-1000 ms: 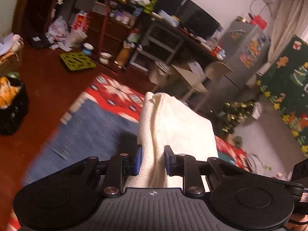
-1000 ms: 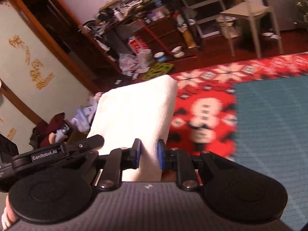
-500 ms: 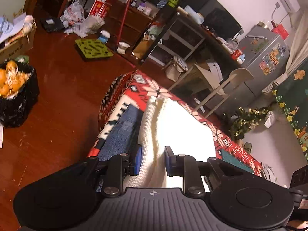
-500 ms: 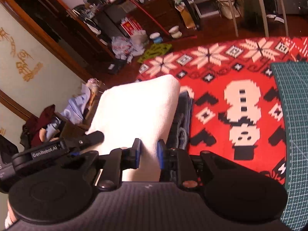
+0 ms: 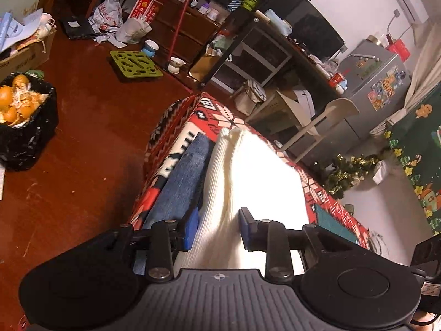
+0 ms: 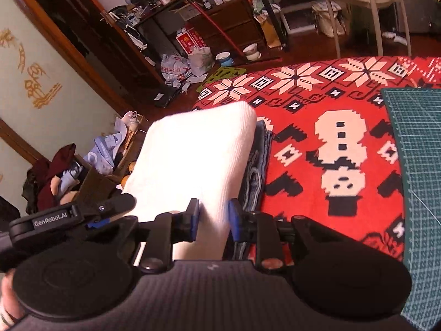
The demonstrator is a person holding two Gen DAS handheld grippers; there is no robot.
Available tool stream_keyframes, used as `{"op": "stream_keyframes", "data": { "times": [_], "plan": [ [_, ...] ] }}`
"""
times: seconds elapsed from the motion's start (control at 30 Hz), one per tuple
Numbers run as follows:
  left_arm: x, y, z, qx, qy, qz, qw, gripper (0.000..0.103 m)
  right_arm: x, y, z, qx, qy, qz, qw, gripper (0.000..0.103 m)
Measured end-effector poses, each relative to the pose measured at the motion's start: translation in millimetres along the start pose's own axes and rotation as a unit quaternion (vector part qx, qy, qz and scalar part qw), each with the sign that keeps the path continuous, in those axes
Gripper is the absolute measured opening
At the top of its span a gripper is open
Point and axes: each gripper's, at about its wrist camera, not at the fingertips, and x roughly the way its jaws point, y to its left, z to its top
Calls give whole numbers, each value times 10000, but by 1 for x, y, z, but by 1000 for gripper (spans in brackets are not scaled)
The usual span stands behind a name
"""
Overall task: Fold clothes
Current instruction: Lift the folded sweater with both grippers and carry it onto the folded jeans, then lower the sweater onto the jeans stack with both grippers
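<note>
1. The left gripper [image 5: 218,229] is pinching the near edge of a folded white knit garment [image 5: 253,176]; its blue pads [image 5: 191,229] are pressing into the fabric from both sides.
2. The right gripper [image 6: 212,219] is likewise clamping the white knit garment [image 6: 193,160], with a thick fold sitting between its two blue pads [image 6: 194,218].
3. Just past the left fingers, to their left, folded blue jeans [image 5: 183,182] are lying alongside the white garment; whether it is resting on them cannot be told.
4. In the right wrist view, the jeans [image 6: 257,165] are peeking out just right of the fingers, beside the garment's edge.
5. Beyond and right of the right fingers, a red patterned blanket [image 6: 344,127] is spreading across the surface, with a green cutting mat [image 6: 421,165] lying on it at the far right.
6. Farther off, left of the left fingers, a black bag of oranges [image 5: 24,121] is sitting on the wooden floor [image 5: 91,127].
</note>
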Motion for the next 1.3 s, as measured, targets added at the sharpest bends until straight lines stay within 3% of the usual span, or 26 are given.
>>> {"op": "stream_keyframes", "data": {
  "times": [0.4,0.57,0.77,1.13,1.3],
  "plan": [
    [-32,4,-32,-149,8,214,9997,30,-32,12,-51,60,110,97,9999,27],
    [-45,-2,-37,-110,88,321,9994,29,-47,10,-56,113,60,237,9996,26],
    [-64,-28,-32,396,-240,636,9969,29,-57,4,-45,59,-308,210,9993,26],
    [-28,-50,-8,683,-47,490,9964,29,-15,-3,-13,225,-438,197,9986,27],
    [-20,-62,-21,914,100,334,9952,29,-22,-6,-33,348,-289,357,9983,27]
  ]
}}
